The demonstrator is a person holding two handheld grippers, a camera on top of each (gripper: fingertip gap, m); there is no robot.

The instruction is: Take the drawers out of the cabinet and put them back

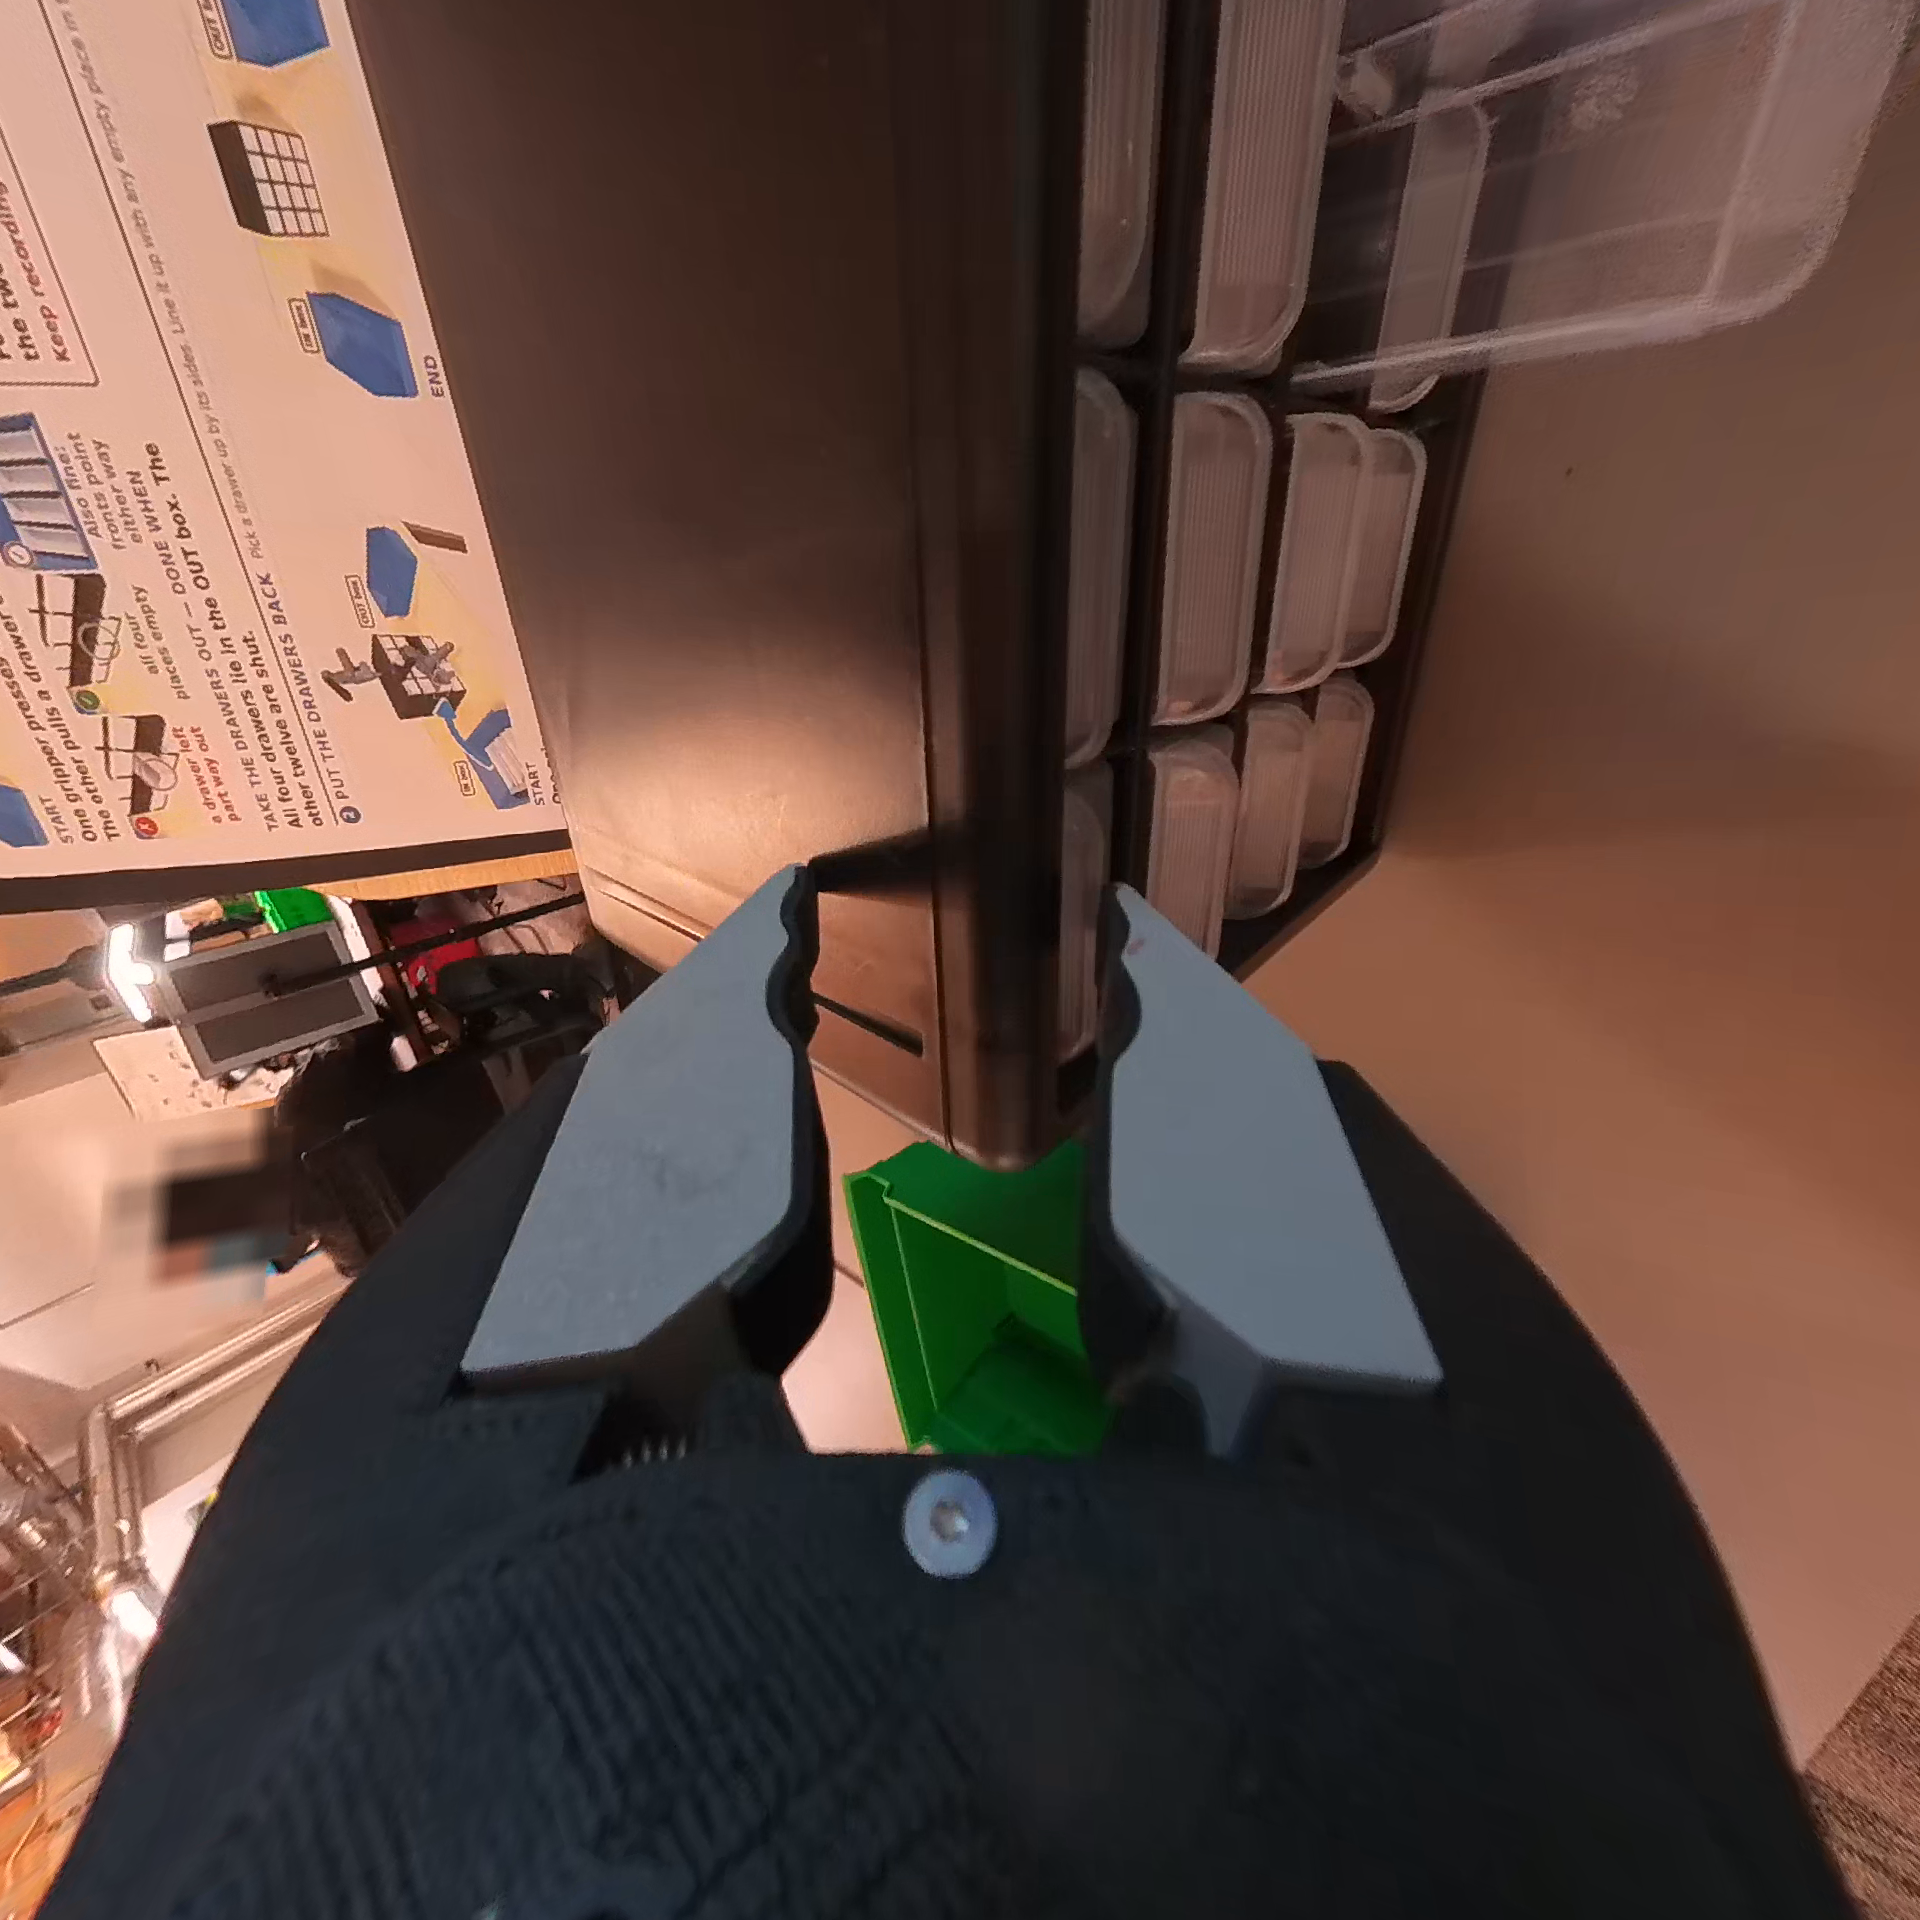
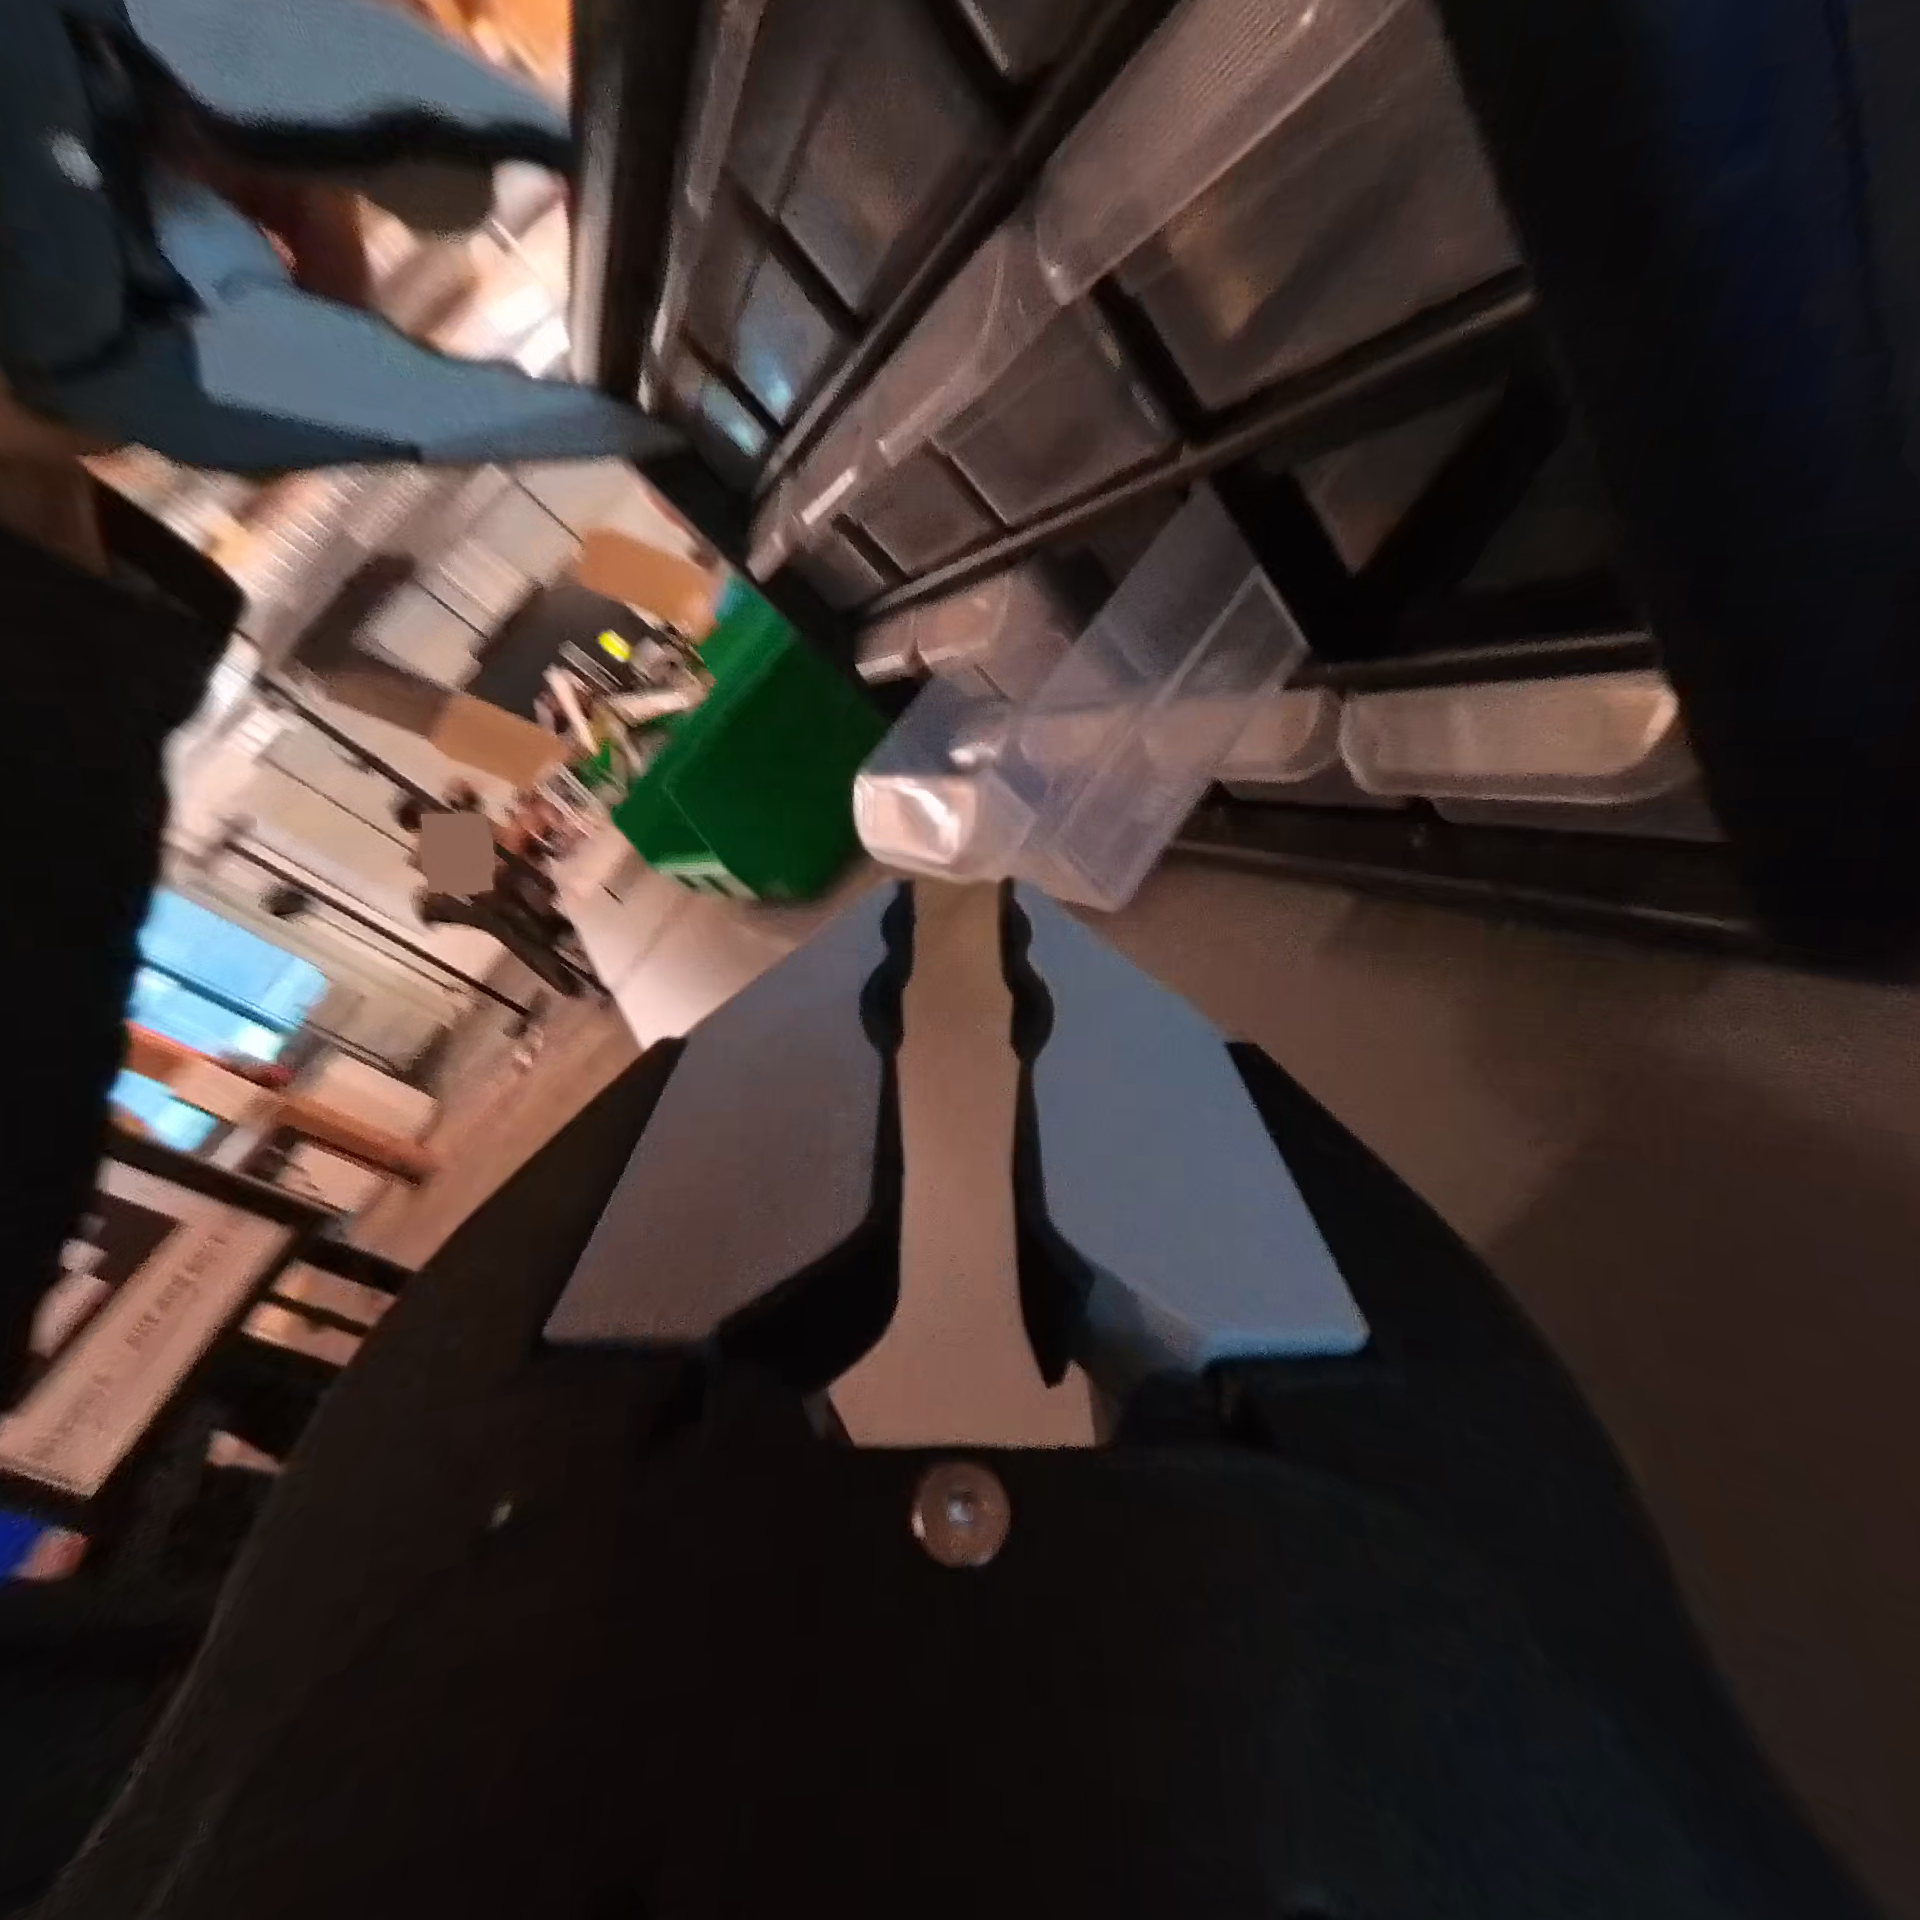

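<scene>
Left gripper (image 1: 956, 966) pinching black cabinet (image 1: 707, 436) edge. Right gripper (image 2: 956, 935) slightly spread, empty; clear drawer (image 2: 1101, 769) half out just beyond fingertips. Green bin (image 2: 769, 790) beyond-left.

— What sits behind on the left?
— An instruction poster (image 1: 239, 436), lying flat, with small pictures of blue boxes on it.

— And lower down?
— A green plastic bin (image 1: 977, 1309), open, on the tan tabletop (image 1: 1610, 935). It shows again as a green box shape (image 2: 758, 779) in the right view, blurred.

— Anything farther off?
— Blurred shelving and a seated person (image 2: 488, 883).
</scene>
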